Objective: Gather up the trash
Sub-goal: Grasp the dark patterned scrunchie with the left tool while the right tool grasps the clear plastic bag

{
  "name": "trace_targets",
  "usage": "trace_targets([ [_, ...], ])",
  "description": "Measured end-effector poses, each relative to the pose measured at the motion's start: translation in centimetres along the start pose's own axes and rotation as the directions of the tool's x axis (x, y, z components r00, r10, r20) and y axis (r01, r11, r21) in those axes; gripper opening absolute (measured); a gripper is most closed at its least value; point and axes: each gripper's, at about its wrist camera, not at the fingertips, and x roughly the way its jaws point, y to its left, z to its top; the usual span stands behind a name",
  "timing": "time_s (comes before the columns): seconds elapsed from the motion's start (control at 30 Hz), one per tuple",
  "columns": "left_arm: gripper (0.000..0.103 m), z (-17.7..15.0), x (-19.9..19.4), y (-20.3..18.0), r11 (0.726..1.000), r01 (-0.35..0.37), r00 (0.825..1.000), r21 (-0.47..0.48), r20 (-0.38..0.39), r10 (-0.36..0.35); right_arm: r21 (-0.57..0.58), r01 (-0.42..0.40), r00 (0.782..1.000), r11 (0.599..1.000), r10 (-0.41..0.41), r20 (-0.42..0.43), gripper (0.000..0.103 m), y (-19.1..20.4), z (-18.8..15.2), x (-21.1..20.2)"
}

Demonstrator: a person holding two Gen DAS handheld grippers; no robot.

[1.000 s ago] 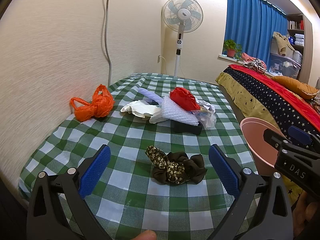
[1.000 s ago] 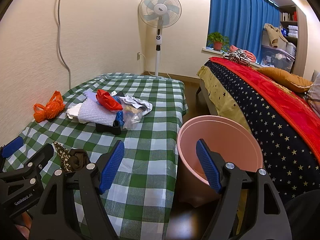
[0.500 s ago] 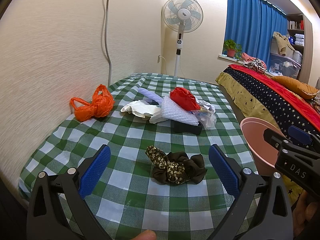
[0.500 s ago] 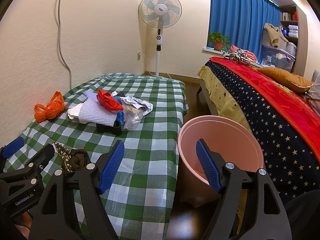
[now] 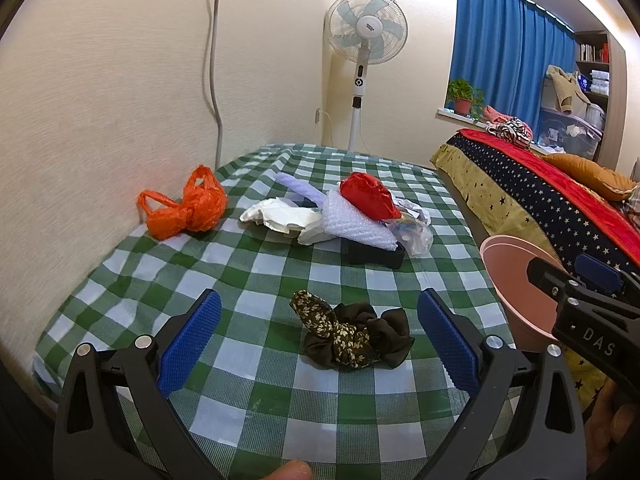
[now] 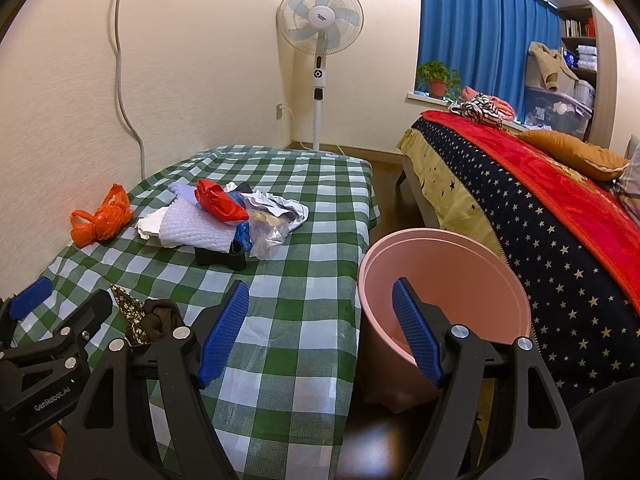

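One table (image 5: pixel 280 432) in a green-and-white checked cloth carries the trash: one knotted orange plastic bag (image 5: pixel 182 210) alone by the wall, and one loose heap (image 5: pixel 344 216) in the middle. The heap holds a red bag, a sheet of white bubble wrap, crumpled white paper, clear plastic and a black tray; there may be more underneath, but it is hard to tell. One dark scrunchie (image 5: pixel 352 334), part floral, lies nearer on the cloth.

One pink bin (image 6: pixel 444 280) stands on the floor touching the table's right edge, with a bed (image 6: pixel 540 208) close on its far side. A pedestal fan (image 6: pixel 320 20) stands beyond the table's far end.

The left gripper (image 5: pixel 318 338) hangs over the near cloth with its fingers wide apart and nothing held; the scrunchie lies just beyond them. The right gripper (image 6: pixel 320 330) is likewise spread wide and empty, straddling the table's right edge and the bin's rim.

Bare cloth lies open around the scrunchie and between it and the heap.
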Motion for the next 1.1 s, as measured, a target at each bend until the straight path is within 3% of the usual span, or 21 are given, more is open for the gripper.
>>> trace_targets([
  [0.07, 0.095, -0.1, 0.5, 0.1, 1.0, -0.003, 1.0, -0.006, -0.019, 0.003, 0.027, -0.013, 1.0, 1.0, 0.013, -0.012, 0.071, -0.3, 0.1, 0.3],
  [0.33, 0.072, -0.8, 3.6, 0.7, 0.999, 0.011, 0.993, -0.05, -0.116, -0.017, 0.095, -0.055, 0.996, 0.994, 0.061, -0.06, 0.051, -1.2, 0.3, 2.2],
  [0.43, 0.066, -1.1, 4.6, 0.6, 0.998, 0.027, 0.99, -0.052, -0.138, -0.034, 0.107, -0.079, 0.994, 0.991, 0.086, -0.07, 0.049, -1.0, 0.5, 3.2],
  [0.53, 0.053, -1.2, 5.5, 0.5, 0.999, 0.025, 0.985, -0.034, -0.17, -0.03, 0.122, -0.098, 0.991, 0.988, 0.108, -0.08, 0.049, -1.0, 0.9, 4.3],
  [0.7, 0.014, -0.7, 6.8, 0.6, 0.998, 0.056, 0.974, -0.042, -0.22, -0.064, 0.137, -0.131, 0.984, 0.982, 0.146, -0.103, 0.049, -0.7, 1.7, 6.5],
  [0.77, 0.005, -0.4, 6.9, 0.6, 0.998, 0.056, 0.974, -0.034, -0.219, -0.062, 0.138, -0.142, 0.981, 0.98, 0.158, -0.111, 0.049, -0.4, 2.1, 7.6],
  [1.1, 0.002, 0.8, 8.5, 0.4, 0.998, 0.061, 0.973, -0.028, -0.221, -0.066, 0.157, -0.171, 0.97, 0.973, 0.194, -0.148, 0.049, 1.3, 4.1, 13.4],
])
